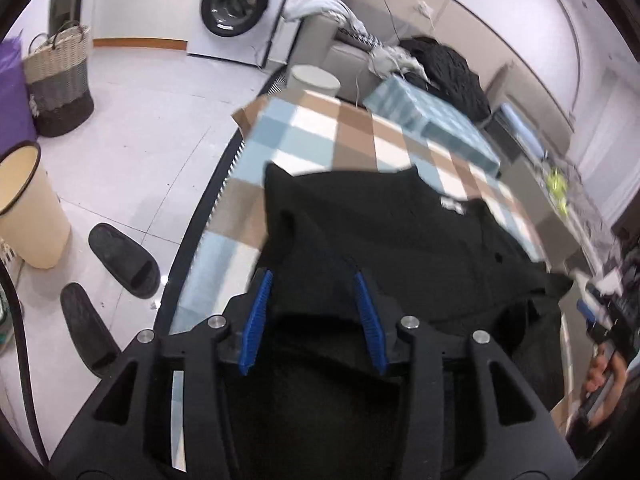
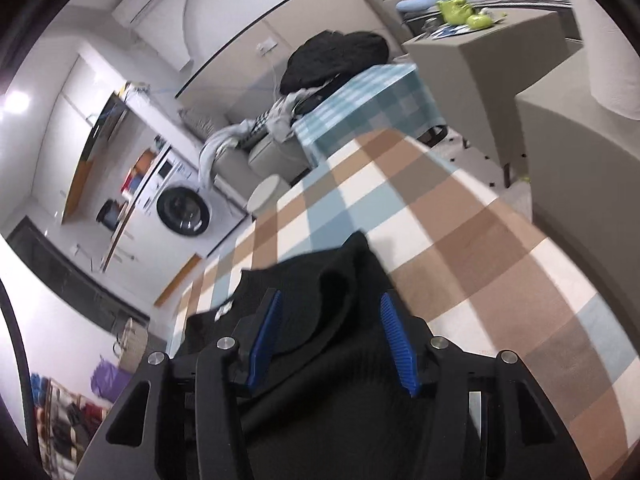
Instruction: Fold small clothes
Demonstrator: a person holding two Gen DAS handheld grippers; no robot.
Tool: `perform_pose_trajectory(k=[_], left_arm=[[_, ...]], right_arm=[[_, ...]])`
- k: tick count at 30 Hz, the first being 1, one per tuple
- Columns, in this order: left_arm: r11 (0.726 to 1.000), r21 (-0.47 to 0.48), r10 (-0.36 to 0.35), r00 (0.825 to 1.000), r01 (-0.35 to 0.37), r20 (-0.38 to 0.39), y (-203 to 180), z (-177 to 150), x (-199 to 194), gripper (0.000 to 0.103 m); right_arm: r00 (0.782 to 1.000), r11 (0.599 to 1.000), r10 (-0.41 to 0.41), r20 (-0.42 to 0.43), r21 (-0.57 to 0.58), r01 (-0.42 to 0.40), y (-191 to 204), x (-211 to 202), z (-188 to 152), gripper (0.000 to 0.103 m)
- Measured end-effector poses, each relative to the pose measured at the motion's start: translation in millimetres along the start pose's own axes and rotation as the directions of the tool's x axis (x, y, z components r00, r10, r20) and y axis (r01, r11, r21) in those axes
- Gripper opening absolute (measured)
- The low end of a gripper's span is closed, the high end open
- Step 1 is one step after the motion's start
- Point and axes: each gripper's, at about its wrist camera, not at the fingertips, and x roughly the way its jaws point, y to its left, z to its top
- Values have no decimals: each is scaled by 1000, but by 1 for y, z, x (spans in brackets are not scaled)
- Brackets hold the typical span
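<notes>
Lying on the checked tablecloth (image 1: 320, 128), the black garment (image 1: 400, 232) spreads ahead of and beneath both grippers. The left gripper (image 1: 314, 280) has its blue fingers (image 1: 258, 312) apart, with black cloth in the gap and no pad visibly pressing on it. The right gripper (image 2: 332, 300) likewise stands with its fingers (image 2: 394, 336) spread, a raised fold of the garment (image 2: 340, 280) between them and loose. Past the left fingers, off to the side, stands a washing machine (image 1: 240, 4).
</notes>
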Motion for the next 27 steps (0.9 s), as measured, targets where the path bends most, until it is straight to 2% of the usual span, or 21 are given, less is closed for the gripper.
perform_pose_trajectory(k=[2, 5, 14, 15, 16, 17, 18, 20, 21, 22, 24, 27], left_arm=[[997, 60, 49, 999, -49, 2, -11, -5, 4, 41], [994, 75, 85, 996, -84, -13, -14, -8, 10, 41], [999, 36, -2, 1000, 3, -25, 1, -19, -4, 41], [999, 34, -6, 1000, 7, -22, 2, -18, -3, 38], [999, 29, -21, 1000, 21, -12, 2, -17, -2, 26], [999, 26, -29, 1000, 29, -8, 2, -15, -1, 17], [999, 24, -40, 999, 40, -5, 2, -14, -1, 7], [998, 13, -60, 998, 59, 16, 2, -9, -4, 4], [998, 9, -68, 997, 68, 37, 2, -5, -8, 3], [997, 7, -72, 996, 72, 48, 1, -2, -10, 3], [996, -1, -90, 993, 90, 81, 0, 9, -17, 3], [993, -16, -110, 988, 113, 109, 0, 28, -18, 3]], right_arm=[[1000, 1000, 0, -20, -16, 0, 5, 5, -5, 52], [999, 1000, -9, -49, -29, 7, 10, 14, -11, 52], [998, 998, -28, -54, 53, 31, -1, 19, -9, 52], [998, 998, -27, -55, 51, 30, 0, 24, -9, 52], [998, 998, -32, -52, 47, 34, 2, 26, -8, 47], [998, 999, -36, -45, 38, 38, 5, 30, -8, 42], [998, 998, -45, -48, 35, 47, 6, 34, -8, 31], [998, 998, -48, -35, 35, 49, 8, 38, -6, 18], [998, 998, -60, -3, 29, 60, 9, 37, -4, 5], [998, 998, -63, 5, 29, 63, 10, 36, -3, 5], [1000, 998, -15, 26, 54, 13, 10, 31, 3, 4], [998, 996, 16, 65, 85, -21, 13, 27, 15, 4]])
